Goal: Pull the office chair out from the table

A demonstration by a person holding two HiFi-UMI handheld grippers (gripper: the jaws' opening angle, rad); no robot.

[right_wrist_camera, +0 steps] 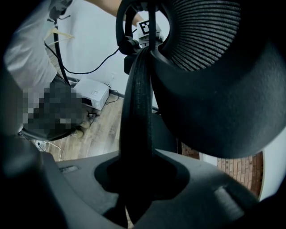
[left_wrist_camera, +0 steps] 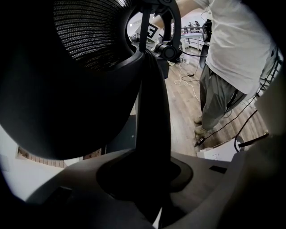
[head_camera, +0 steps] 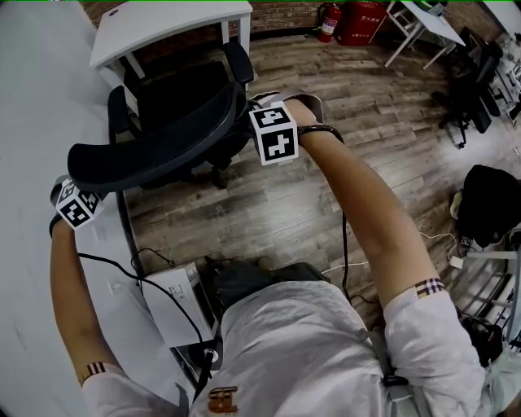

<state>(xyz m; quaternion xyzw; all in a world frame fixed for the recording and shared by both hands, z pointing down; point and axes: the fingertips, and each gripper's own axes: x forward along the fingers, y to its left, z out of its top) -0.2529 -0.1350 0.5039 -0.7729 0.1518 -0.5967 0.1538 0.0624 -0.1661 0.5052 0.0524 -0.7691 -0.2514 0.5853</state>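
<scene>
The office chair [head_camera: 175, 102] is black and stands on the wooden floor [head_camera: 326, 195], between the person and a white desk [head_camera: 163, 20]. The front of its seat is close to the near edge of this desk. I cannot tell if it reaches under that edge. The right armrest [head_camera: 238, 61] is just beside a desk leg [head_camera: 244, 32].

The curved backrest [head_camera: 155, 151] faces the person. The left tool [head_camera: 79, 202] is at the left end of its top rim and the right tool [head_camera: 267, 130] is at the right end. In the left gripper view the dark rim [left_wrist_camera: 152, 112] runs down between the jaws, and they are closed on it. The right gripper view shows the same: the rim [right_wrist_camera: 136, 116] is clamped between the jaws.

On the left side a pale flat surface [head_camera: 32, 114] is very near to the chair. A white box [head_camera: 175, 297] and black cables [head_camera: 155, 289] lie by the person's feet. To the right of the chair the floor is open and wide. Far at the right edge there are a black bag [head_camera: 488, 204] and another dark chair [head_camera: 476, 89]. A red fire extinguisher [head_camera: 328, 20] stands at the brick wall [head_camera: 281, 15].
</scene>
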